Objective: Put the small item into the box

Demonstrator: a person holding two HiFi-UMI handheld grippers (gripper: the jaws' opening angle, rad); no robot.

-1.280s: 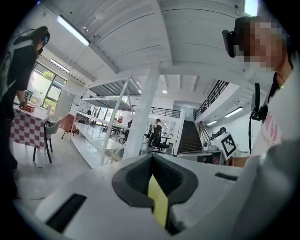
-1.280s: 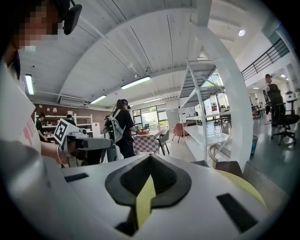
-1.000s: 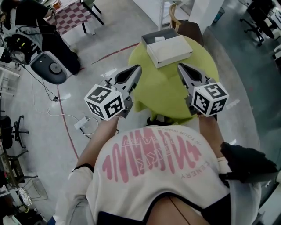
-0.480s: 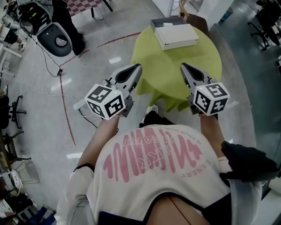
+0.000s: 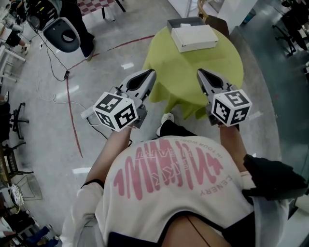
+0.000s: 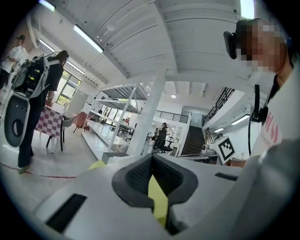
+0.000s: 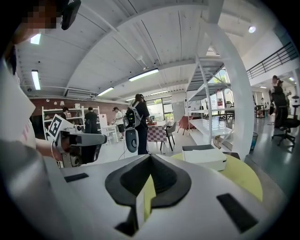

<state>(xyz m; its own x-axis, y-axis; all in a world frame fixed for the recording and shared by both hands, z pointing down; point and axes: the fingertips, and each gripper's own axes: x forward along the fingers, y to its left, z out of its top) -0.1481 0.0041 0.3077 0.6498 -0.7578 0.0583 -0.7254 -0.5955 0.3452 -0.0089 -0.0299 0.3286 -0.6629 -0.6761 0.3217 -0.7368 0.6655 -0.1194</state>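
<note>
A round table with a yellow-green cloth [image 5: 203, 72] stands ahead of me. At its far side lies a flat white box [image 5: 195, 37] with a grey open tray [image 5: 177, 22] just behind it; something small and white shows in the tray. The right gripper view shows the same white box [image 7: 205, 157]. My left gripper [image 5: 150, 72] hovers off the table's near left edge, shut and empty. My right gripper [image 5: 199, 72] is over the near part of the cloth, also shut with nothing in it. Both jaw pairs meet at their tips in the left gripper [image 6: 152, 159] and right gripper [image 7: 150, 157] views.
A wooden chair [image 5: 205, 7] stands behind the table. A person with a backpack and a grey round device [image 5: 67, 36] are at the far left. A red floor line [image 5: 72, 125], cables and a power strip [image 5: 87, 115] lie left of me. My shoe [image 5: 166, 118] is by the table.
The table and box have slid up and away in the head view, with more floor showing. Both grippers keep their places in the view and stay shut.
</note>
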